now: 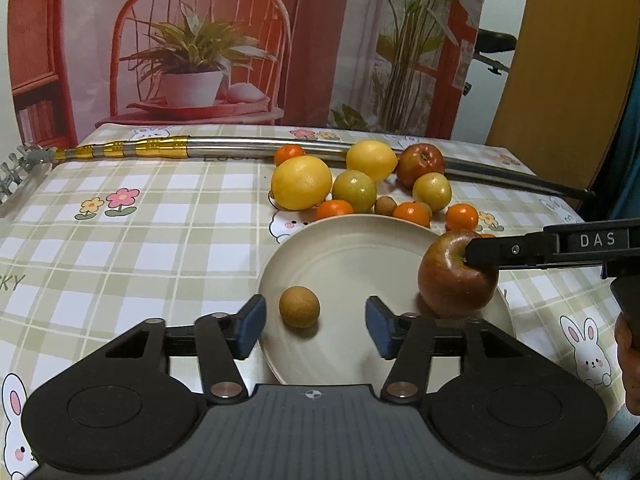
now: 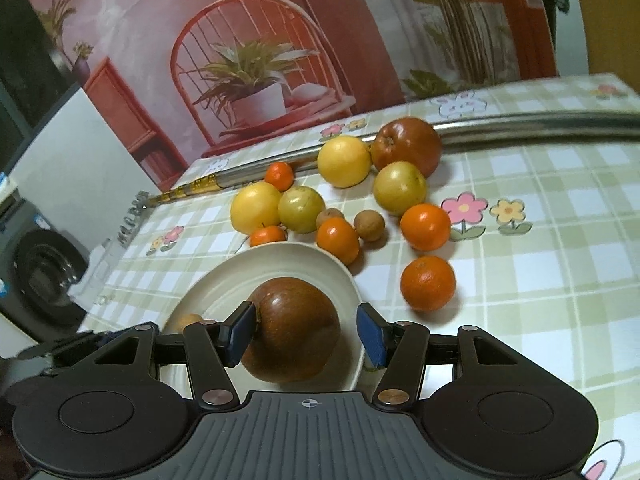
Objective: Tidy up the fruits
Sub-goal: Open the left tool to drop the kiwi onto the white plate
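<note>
Nearest the left wrist camera, the left gripper [image 1: 316, 326] stands with its jaws apart over the near part of the cream plate [image 1: 340, 252], both blue pads clear of the small brown round fruit [image 1: 299, 306] that sits loose on the plate between them. That fruit looks light and hard-shelled, so it would probably roll at a nudge; a gentle pinch across its middle seems the sound grip. To its right on the same plate rests the red apple [image 1: 456, 280], with the right gripper [image 2: 306, 334] around it: the left pad touches the apple's flank, while the right pad stands off with a visible gap, so the apple is bracketed rather than squeezed. Judged by its look, the apple is heavier, firm and waxy, best taken across its widest part and not near the stem dimple. Beyond the plate, lemons [image 1: 302, 182], greenish fruits, another apple and small oranges [image 2: 428, 283] wait in a cluster on the checked tablecloth [image 1: 120, 256], in front of a long metal pole [image 1: 240, 147].
</note>
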Motion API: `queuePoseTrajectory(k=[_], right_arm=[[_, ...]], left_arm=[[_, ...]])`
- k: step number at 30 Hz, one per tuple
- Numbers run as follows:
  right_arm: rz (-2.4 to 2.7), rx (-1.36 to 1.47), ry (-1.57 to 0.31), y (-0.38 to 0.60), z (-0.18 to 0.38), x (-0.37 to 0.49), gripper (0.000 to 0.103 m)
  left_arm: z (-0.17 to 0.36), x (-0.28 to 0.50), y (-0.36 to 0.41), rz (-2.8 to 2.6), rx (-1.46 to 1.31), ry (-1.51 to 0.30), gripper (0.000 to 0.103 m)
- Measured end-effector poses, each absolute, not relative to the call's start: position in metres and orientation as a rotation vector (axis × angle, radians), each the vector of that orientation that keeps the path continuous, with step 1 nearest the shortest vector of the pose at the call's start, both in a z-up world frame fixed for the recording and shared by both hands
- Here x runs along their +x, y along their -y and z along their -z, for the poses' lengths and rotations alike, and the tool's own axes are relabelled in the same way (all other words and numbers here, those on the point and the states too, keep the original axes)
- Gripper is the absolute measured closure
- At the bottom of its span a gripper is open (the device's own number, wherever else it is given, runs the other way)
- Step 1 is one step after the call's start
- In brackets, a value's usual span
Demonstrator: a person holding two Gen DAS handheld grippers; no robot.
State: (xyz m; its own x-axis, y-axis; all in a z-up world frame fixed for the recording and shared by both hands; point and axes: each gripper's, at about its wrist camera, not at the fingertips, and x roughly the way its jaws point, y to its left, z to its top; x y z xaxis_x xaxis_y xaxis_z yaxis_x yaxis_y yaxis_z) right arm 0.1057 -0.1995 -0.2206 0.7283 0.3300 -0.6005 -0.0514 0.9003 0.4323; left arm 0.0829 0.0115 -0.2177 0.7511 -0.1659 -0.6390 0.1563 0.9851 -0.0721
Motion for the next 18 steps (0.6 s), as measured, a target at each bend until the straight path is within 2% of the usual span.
queuePoseTrajectory(k=[18], right_arm=[[-0.093, 0.390, -0.703, 0.216, 0.222, 0.100, 0.048]], left_arm=[[0.217, 0.080, -0.012, 0.142, -0.018, -0.691, 0.031]])
